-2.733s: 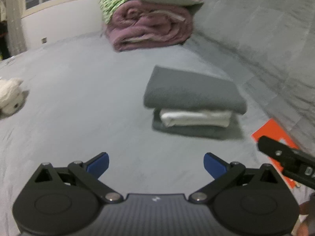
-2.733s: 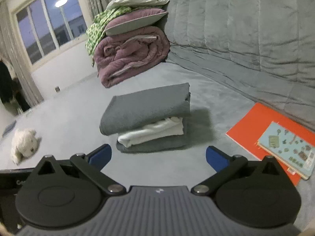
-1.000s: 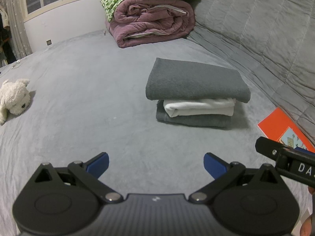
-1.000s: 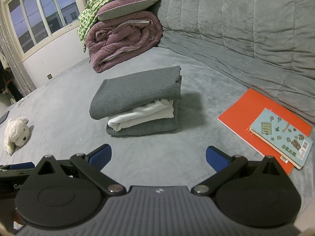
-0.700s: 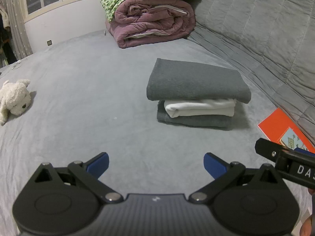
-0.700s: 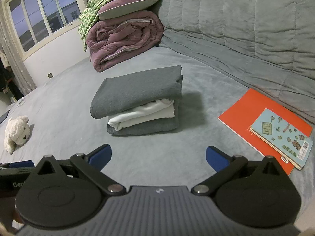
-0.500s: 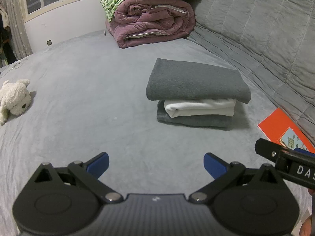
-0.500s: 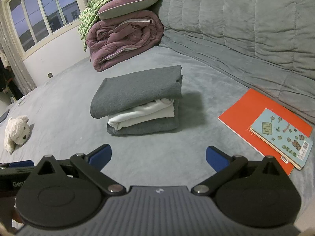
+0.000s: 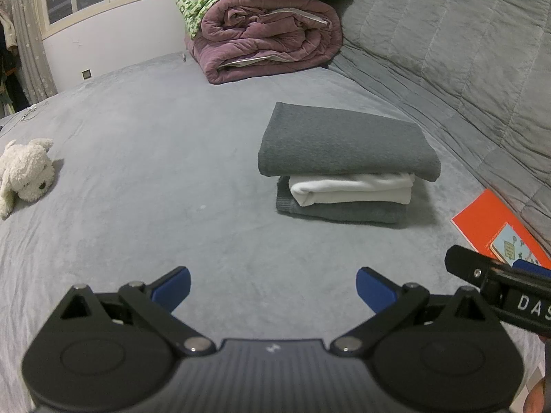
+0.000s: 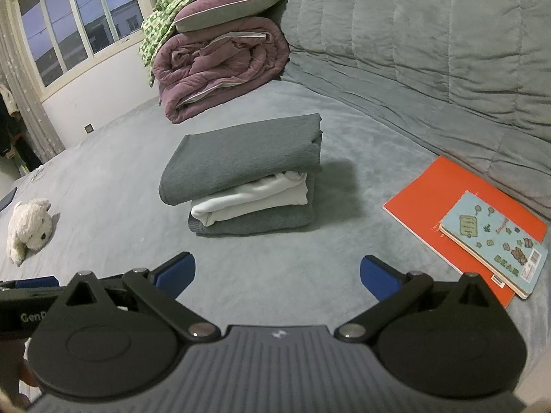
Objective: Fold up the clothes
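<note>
**Folded stack on the bed, both tongs empty**

The left tongs (image 9: pixel 272 287) hung low over the grey bed (image 9: pixel 144 158) with their blue fingertips (image 9: pixel 172 285) spread wide apart and nothing between them. The right tongs (image 10: pixel 277 275) were held the same way, wide apart and empty, just beside the left ones; part of the right tool showed at the right edge of the left wrist view.

The folded clothes (image 10: pixel 248 179) sat in a neat stack on the bed ahead of both tongs, well apart from them. A grey piece (image 9: pixel 341 144) lay on top, a white piece (image 9: pixel 351 189) in the middle, and a darker grey piece (image 9: pixel 344 211) at the bottom.

To the right of the stack an orange book (image 10: pixel 444 192) lay flat with a smaller blue notebook (image 10: pixel 492 237) on top of it. A white plush toy (image 9: pixel 26 172) lay far to the left. Behind the stack, a rolled purple duvet (image 10: pixel 224 62) carried pillows (image 10: pixel 230 7) and a green patterned cloth (image 10: pixel 162 24), beneath a window (image 10: pixel 69 24).
</note>
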The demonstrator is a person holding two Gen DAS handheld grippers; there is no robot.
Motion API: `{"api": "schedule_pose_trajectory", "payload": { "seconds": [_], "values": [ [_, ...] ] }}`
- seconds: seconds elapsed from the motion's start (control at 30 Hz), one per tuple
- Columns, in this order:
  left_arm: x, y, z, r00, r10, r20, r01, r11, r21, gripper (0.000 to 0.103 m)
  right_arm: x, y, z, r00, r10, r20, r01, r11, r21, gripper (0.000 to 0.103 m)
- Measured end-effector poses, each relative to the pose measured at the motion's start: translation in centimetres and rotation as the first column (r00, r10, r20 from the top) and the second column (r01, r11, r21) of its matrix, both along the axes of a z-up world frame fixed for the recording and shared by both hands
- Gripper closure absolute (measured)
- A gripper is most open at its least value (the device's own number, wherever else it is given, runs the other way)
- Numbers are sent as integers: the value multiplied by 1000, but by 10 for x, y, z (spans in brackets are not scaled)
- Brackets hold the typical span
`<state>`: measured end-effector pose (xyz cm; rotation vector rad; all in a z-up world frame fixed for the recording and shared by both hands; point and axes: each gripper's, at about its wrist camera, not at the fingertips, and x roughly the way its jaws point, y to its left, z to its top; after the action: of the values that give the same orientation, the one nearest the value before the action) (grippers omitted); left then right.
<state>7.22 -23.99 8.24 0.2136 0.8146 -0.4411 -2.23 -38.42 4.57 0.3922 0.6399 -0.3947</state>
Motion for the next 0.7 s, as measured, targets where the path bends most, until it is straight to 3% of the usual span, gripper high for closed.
{"api": "schedule_pose_trajectory", "payload": {
  "seconds": [0.7],
  "values": [
    [3, 3, 0, 1000, 4, 0, -4, 1000, 1, 1, 2, 3, 2, 1000, 9, -7, -9, 1000, -6, 0]
  ]
}}
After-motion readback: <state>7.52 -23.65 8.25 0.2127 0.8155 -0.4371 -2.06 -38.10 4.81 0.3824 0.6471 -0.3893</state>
